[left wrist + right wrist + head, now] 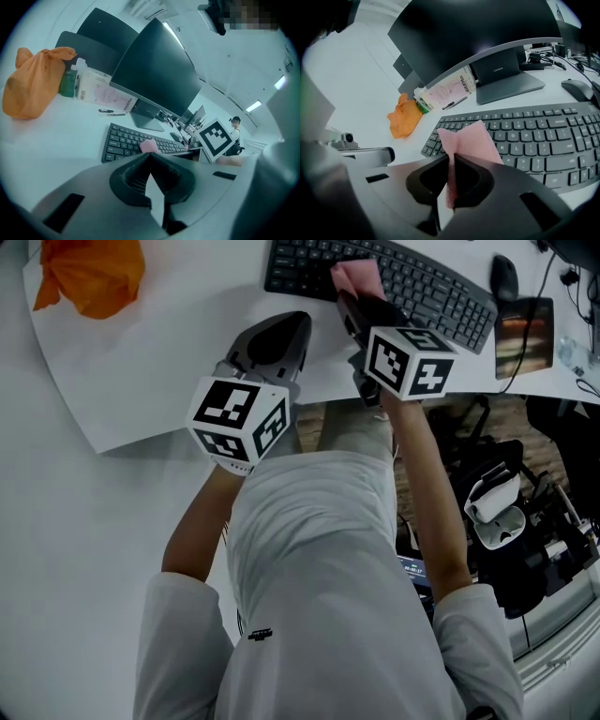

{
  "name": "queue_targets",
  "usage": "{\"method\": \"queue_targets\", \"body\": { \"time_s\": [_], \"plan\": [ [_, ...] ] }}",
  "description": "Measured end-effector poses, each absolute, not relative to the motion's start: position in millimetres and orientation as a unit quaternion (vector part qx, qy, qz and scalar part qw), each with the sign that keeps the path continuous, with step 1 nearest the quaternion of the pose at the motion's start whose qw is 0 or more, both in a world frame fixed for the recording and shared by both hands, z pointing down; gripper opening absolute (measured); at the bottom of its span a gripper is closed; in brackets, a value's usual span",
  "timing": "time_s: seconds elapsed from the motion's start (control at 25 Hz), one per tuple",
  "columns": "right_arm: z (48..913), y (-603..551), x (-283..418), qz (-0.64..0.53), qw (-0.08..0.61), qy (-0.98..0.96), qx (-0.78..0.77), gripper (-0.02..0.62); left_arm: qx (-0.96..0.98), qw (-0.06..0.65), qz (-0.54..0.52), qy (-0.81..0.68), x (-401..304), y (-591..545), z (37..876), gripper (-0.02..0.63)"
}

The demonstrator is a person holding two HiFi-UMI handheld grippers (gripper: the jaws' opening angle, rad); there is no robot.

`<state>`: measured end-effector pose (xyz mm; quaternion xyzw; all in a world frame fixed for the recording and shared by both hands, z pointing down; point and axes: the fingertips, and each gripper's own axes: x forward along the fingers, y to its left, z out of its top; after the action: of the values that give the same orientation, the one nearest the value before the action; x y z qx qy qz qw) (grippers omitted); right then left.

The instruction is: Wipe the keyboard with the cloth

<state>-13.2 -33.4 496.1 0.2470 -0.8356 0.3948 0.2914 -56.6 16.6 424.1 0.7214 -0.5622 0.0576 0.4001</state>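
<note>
A black keyboard (394, 282) lies on the white desk (159, 381), also seen in the left gripper view (126, 140) and the right gripper view (534, 140). My right gripper (352, 307) is shut on a pink cloth (356, 277), which sticks out past the fingertips over the keyboard's near left part. In the right gripper view the cloth (466, 140) is pinched between the jaws of that gripper (452, 157). My left gripper (274, 341) hovers over the desk just left of the right one, near the keyboard's front edge. Its jaws (150, 155) are shut with nothing between them.
An orange bag (94, 273) sits at the desk's far left. A black mouse (503, 276) and a small screen device (523, 334) lie right of the keyboard. Monitors (487, 33) stand behind it, with a box (445, 91) beside the stand. The desk edge runs under my grippers.
</note>
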Motion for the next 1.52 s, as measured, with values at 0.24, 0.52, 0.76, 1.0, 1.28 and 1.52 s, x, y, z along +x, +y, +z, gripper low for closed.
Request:
{"method": "queue_targets", "body": {
  "time_s": [0.24,0.52,0.76,1.0,1.28,1.52],
  "plan": [
    [494,-43,11,0.401,0.281,-0.828,0.272,0.018,0.731,0.401,0.071,-0.547,-42,12,423,0.018],
    [495,-54,41,0.408,0.268,-0.820,0.298,0.018,0.743,0.401,0.080,-0.529,-19,2,424,0.018],
    [495,-59,57,0.412,0.260,-0.816,0.311,0.018,0.752,0.395,0.089,-0.520,-7,-6,423,0.018],
    [498,-62,83,0.416,0.259,-0.809,0.325,0.018,0.756,0.402,0.097,-0.508,10,-7,427,0.018],
    [494,-69,101,0.419,0.241,-0.807,0.340,0.018,0.772,0.389,0.113,-0.490,28,-18,418,0.018],
    [496,-73,122,0.417,0.239,-0.804,0.352,0.018,0.778,0.390,0.119,-0.479,45,-26,420,0.018]
  ]
}}
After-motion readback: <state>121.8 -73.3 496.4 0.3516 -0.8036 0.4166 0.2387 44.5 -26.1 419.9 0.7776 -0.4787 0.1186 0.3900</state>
